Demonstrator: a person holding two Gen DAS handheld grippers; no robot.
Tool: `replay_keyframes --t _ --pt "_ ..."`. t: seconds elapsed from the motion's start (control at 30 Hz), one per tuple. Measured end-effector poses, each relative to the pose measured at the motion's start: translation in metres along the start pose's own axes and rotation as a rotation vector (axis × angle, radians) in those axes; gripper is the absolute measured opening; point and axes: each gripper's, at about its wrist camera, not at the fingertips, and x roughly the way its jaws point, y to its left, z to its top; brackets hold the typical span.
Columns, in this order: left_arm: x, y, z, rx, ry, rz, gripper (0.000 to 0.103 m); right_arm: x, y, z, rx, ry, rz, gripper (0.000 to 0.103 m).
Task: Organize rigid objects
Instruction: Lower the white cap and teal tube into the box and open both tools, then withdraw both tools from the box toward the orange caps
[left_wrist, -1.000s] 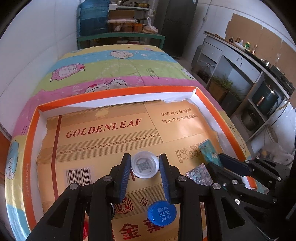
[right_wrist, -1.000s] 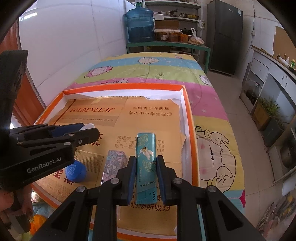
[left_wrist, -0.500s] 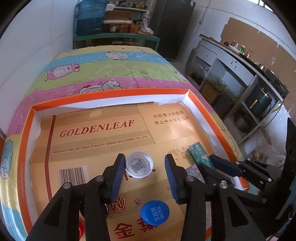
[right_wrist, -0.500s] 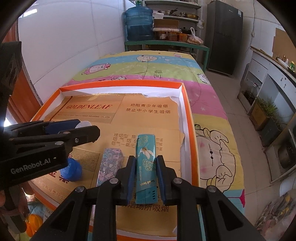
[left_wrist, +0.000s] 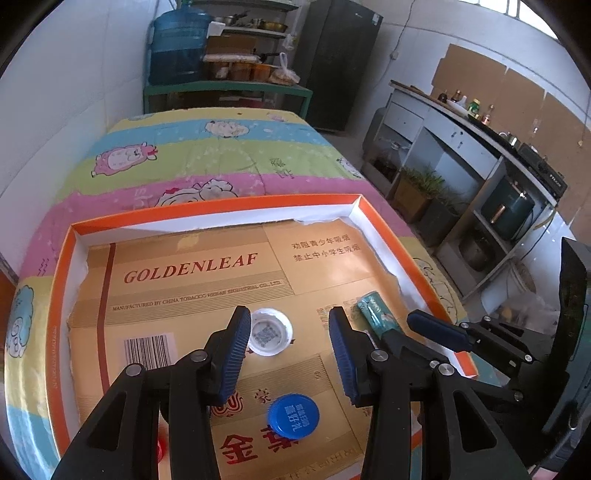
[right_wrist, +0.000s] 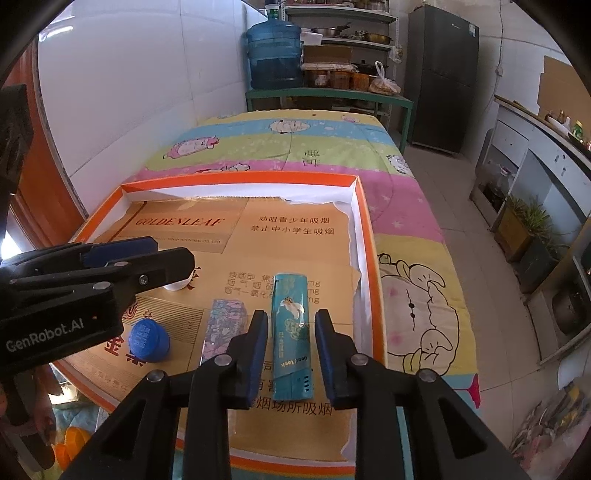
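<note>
Two tongs hang over my orange box (left_wrist: 384, 229): my left tongs (left_wrist: 290, 332) stand spread, the white cap (left_wrist: 270, 331) lying loose against their left pad, while my right tongs (right_wrist: 291, 334) are opening around the teal lighter (right_wrist: 291, 332), pads just clear of it.

White walls (right_wrist: 147, 92), dark fridge (right_wrist: 441, 77), perhaps kitchen counter (left_wrist: 480, 136).

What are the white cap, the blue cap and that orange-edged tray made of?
White cap: likely moulded plastic, with a smooth matte rim and a printed code inside. Blue cap: likely plastic too, slightly glossy, with raised lettering on top. Tray: cardboard by the look, with a torn white paper lining and a printed carton sheet as floor.
</note>
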Motion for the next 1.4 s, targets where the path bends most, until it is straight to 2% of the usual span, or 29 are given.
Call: replay_keyframes --t 0.93,1.4 --pt "-0.055 -0.011 -0.01 0.018 -0.07 0.01 0.045 -0.042 0.011 -0.001 0.003 -0.05 -0.006 0.029" --pt "-0.091 -0.012 -0.026 0.021 -0.097 0.026 0.045 -0.068 0.025 -0.008 -0.009 -0.077 0.001 0.029"
